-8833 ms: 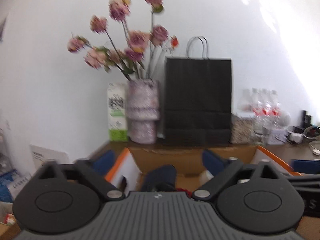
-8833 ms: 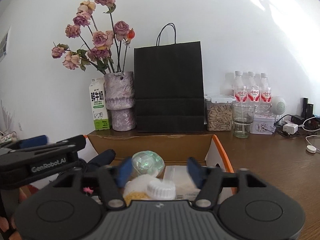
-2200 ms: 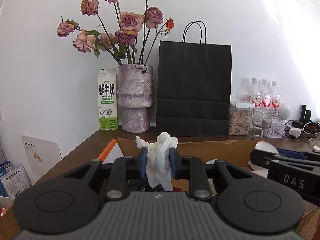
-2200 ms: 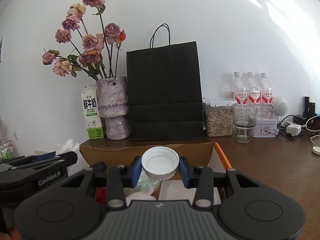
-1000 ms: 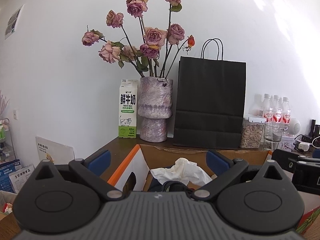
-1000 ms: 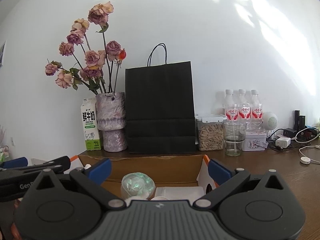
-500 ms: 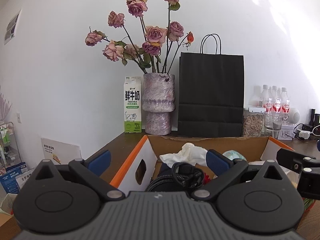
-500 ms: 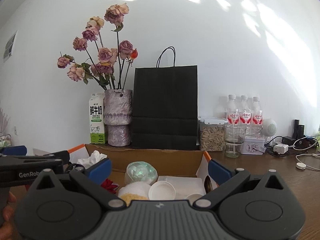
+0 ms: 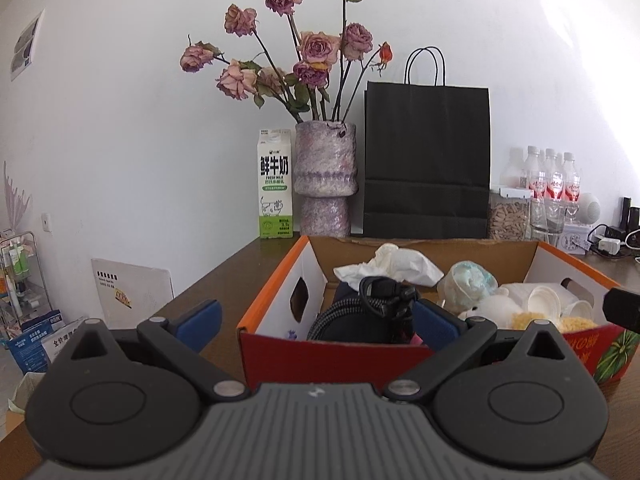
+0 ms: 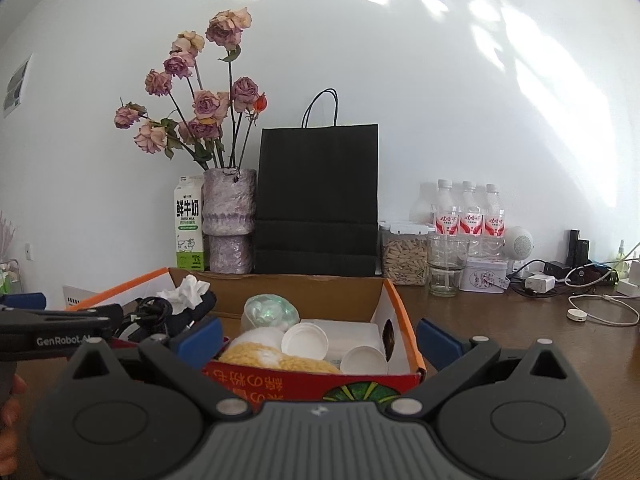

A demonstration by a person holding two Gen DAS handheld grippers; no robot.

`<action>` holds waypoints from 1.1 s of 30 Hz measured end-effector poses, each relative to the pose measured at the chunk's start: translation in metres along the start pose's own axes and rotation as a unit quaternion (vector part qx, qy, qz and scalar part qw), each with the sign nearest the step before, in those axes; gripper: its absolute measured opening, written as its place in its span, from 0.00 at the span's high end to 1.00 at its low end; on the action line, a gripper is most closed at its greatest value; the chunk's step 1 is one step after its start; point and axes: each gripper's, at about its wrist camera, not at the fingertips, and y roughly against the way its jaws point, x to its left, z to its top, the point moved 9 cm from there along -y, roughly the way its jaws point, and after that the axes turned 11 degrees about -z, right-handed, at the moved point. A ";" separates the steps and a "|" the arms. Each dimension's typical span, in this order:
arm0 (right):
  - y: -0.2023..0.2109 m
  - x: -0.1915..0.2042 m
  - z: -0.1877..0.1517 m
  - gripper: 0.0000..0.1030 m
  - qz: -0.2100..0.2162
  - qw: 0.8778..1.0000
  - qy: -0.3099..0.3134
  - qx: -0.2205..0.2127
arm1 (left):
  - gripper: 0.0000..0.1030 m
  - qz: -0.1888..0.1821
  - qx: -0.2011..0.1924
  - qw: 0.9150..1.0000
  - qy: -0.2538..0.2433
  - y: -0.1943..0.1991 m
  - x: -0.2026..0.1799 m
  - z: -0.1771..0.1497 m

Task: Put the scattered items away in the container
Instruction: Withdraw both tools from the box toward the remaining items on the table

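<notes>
box (image 10: 312, 384) filled; left tool (image 9: 316, 322) spread; right tool (image 10: 320, 338) spread; bag (image 10: 318, 200), vase (image 10: 229, 220) behind

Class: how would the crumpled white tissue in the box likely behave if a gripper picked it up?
The tissue looks thin and creased, so it is probably floppy and light. It would likely squash between the jaws, and, being soft, is unlikely to slip or roll.
</notes>
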 end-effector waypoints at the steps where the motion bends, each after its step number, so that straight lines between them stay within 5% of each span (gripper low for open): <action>1: 0.002 -0.002 -0.003 0.00 0.001 1.000 0.003 0.007 | 0.00 0.004 0.005 1.000 -0.002 0.000 0.001 -0.002; 14: 0.019 -0.031 -0.039 0.00 -0.001 0.994 0.020 0.111 | 0.00 -0.043 0.051 0.998 -0.010 0.022 -0.015 -0.019; 33: -0.004 -0.046 -0.077 0.00 -0.029 0.973 0.036 0.227 | 0.00 -0.100 0.148 0.984 -0.024 0.029 -0.053 -0.052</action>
